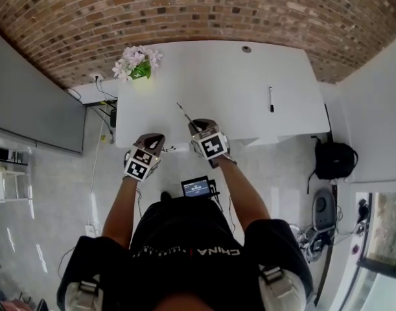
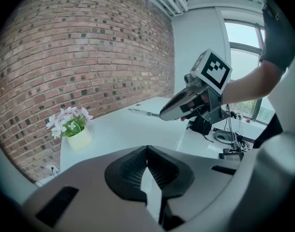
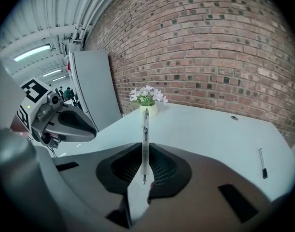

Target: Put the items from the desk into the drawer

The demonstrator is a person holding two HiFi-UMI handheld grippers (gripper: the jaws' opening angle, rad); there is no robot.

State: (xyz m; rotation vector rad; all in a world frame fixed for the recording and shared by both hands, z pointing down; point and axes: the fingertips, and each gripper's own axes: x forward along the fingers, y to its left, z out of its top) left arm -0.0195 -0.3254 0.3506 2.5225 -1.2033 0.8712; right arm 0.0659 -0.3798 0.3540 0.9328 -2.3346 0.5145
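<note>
The right gripper [image 3: 144, 151] clamps a clear pen [image 3: 146, 127] near its end. The pen juts ahead and looks light, stiff and probably slippery. The left gripper [image 2: 147, 152] is closed and empty.

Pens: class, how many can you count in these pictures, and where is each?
2. One clear pen is clamped in the right gripper; one dark pen lies on the white desk, toward its right side. Others may be hidden.

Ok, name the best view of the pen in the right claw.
Right gripper view: the clear pen stands clamped in the right claw, whole length visible. Head view shows only a thin line; left gripper view, a distant sliver.
</note>
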